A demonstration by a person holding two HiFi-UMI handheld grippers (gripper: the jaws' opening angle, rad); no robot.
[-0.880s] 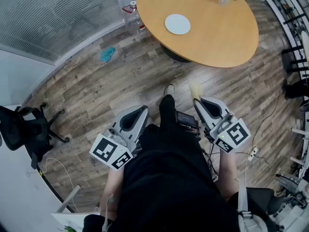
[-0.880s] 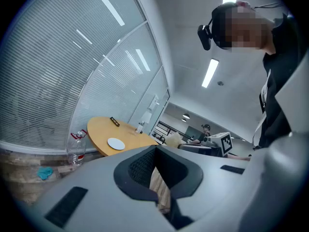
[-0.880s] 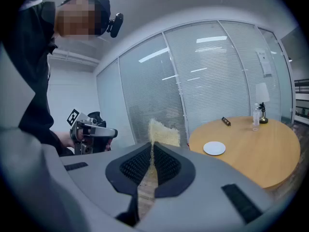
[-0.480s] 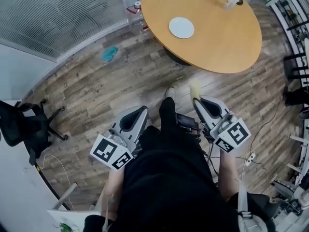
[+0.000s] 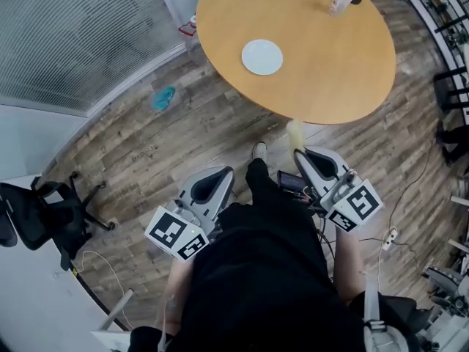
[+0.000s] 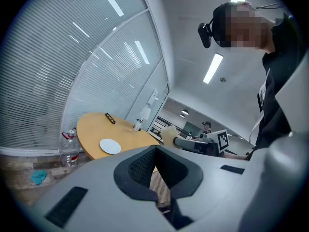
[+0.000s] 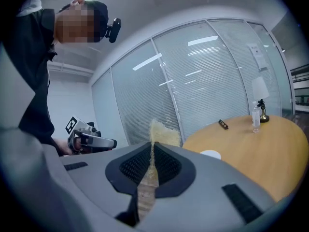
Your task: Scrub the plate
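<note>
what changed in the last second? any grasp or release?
The person has stepped toward the round table: in the head view its near edge now lies closer to both grippers. Nothing was taken hold of or let go. The right gripper stays shut on the yellow sponge, the left gripper stays shut and empty, and the white plate lies untouched on the table.

No words, brands or numbers are legible on anything in view.
</note>
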